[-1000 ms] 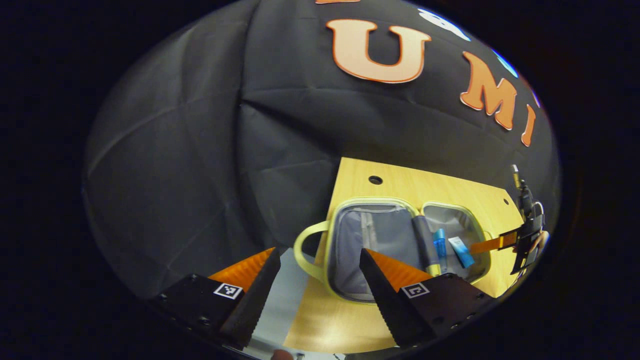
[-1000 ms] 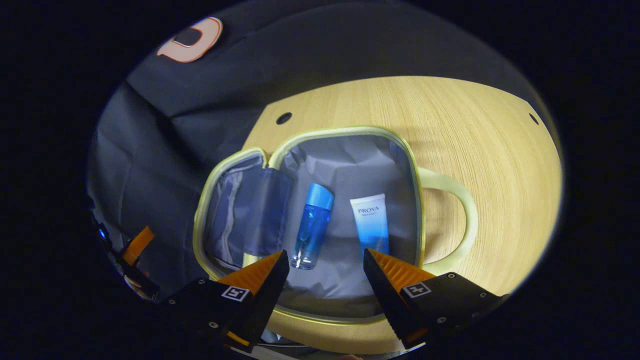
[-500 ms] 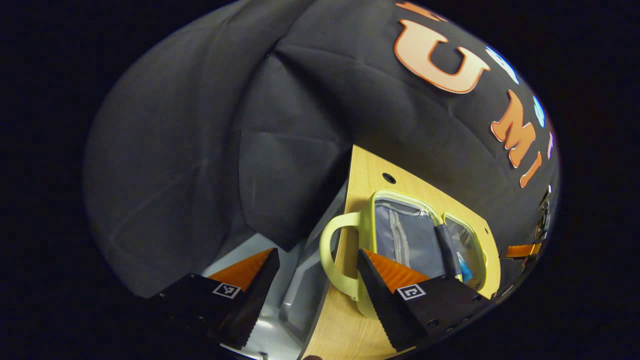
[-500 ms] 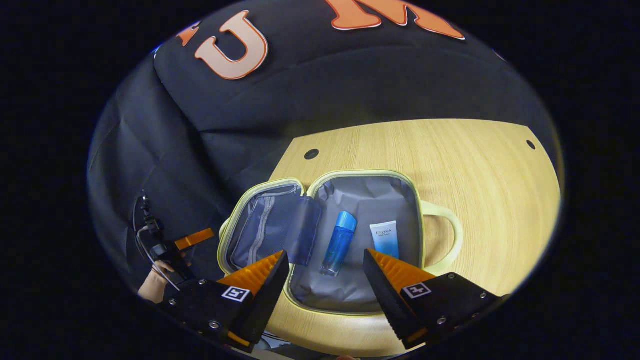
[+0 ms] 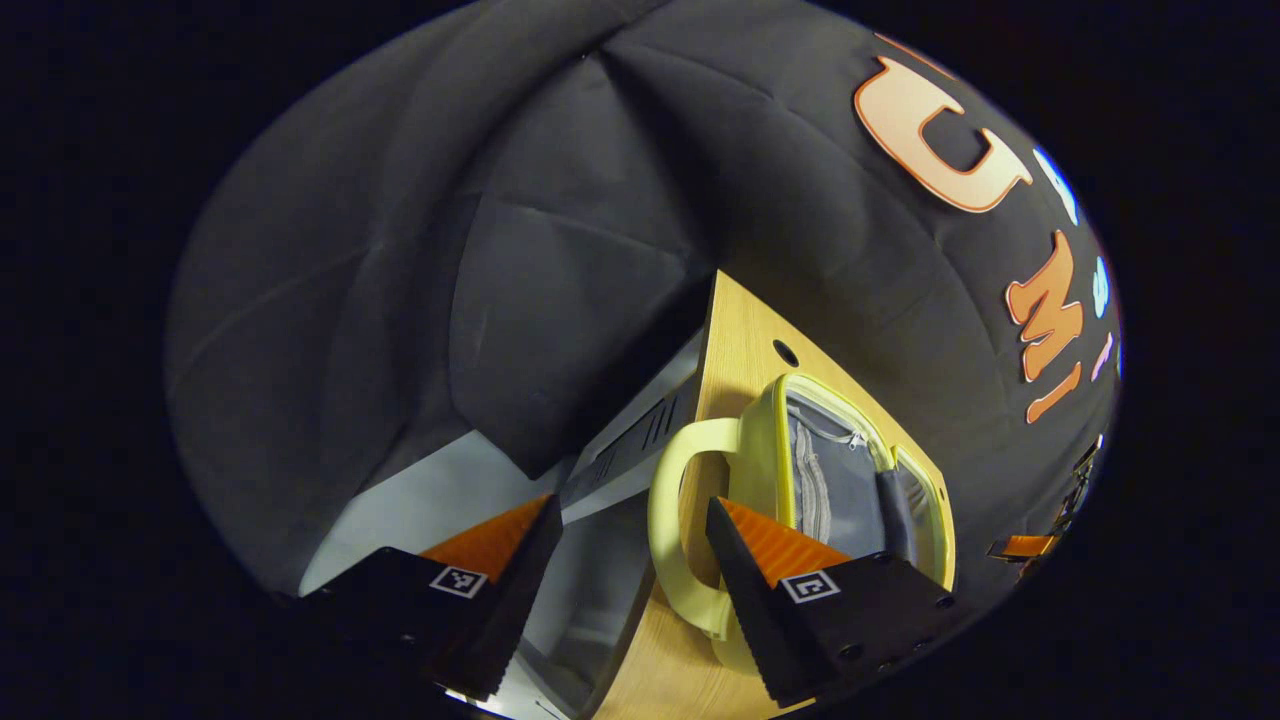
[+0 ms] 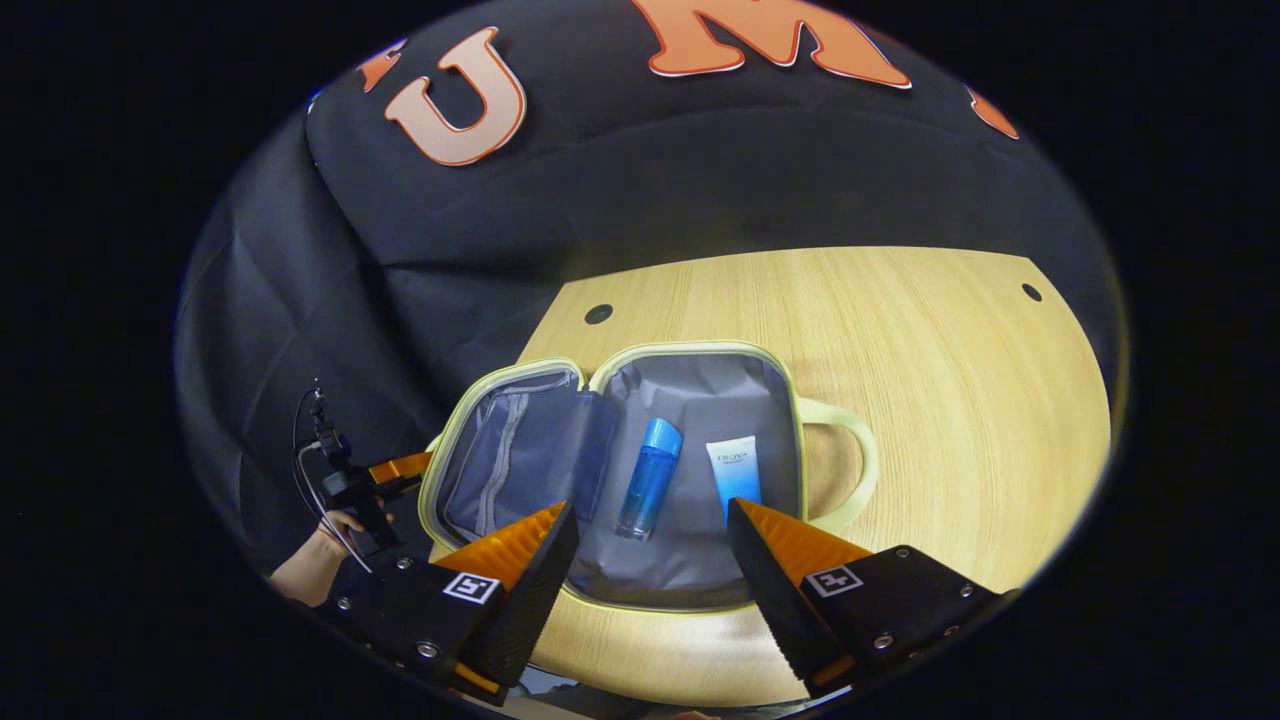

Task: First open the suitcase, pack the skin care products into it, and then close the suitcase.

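Two skin care items, a blue bottle and a white-and-blue tube, lie side by side in the right half of the open suitcase, which rests flat near the table's front-left corner with one pale handle pointing toward the table's middle. Above the case's near rim, the right gripper hovers with its fingers spread apart and nothing between them. At the table's left edge, the left gripper has its fingers apart too, just beside the case's other handle, and the right gripper view shows a hand holding it there.
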`<state>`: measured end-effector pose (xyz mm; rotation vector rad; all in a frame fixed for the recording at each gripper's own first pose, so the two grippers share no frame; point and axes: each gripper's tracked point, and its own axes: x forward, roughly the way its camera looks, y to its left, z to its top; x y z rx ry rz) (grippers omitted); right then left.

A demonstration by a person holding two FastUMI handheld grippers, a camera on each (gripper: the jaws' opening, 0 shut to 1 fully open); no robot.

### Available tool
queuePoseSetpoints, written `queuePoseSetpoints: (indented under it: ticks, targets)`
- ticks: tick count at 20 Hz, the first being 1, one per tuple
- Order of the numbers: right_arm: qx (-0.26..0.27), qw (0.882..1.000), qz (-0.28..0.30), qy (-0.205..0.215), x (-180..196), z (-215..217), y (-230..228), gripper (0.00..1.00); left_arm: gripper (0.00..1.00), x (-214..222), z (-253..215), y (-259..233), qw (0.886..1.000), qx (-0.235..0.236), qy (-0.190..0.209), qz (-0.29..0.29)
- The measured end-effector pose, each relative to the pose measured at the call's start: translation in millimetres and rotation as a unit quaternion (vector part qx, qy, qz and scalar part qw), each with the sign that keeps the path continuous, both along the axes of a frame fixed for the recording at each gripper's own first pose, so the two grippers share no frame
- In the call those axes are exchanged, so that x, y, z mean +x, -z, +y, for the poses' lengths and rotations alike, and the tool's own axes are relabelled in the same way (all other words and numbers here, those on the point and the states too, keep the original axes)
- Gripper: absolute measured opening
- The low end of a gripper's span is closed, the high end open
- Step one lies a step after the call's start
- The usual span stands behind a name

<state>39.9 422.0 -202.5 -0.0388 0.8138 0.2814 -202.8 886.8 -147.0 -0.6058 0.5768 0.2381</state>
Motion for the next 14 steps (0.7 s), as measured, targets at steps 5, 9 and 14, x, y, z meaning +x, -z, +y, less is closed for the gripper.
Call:
queuePoseSetpoints:
  ticks: [5,9,14]
  targets:
    - [0.000,1.000,-0.002,0.005,-3.9,-3.8,-3.0,0.95,0.45,10.6,-10.3,0.0,1.000,-0.009,0.011,0.002]
    - [0.006,1.000,-0.009,0.008,-5.1,-7.3,-8.4,0.95,0.20,17.8,-11.1,2.4,1.000,0.004,-0.001,0.025]
    - [0.010,1.000,-0.021,0.005,-6.4,-10.4,-15.1,0.95,0.07,10.5,-19.7,-42.5,0.997,0.077,0.013,0.016]
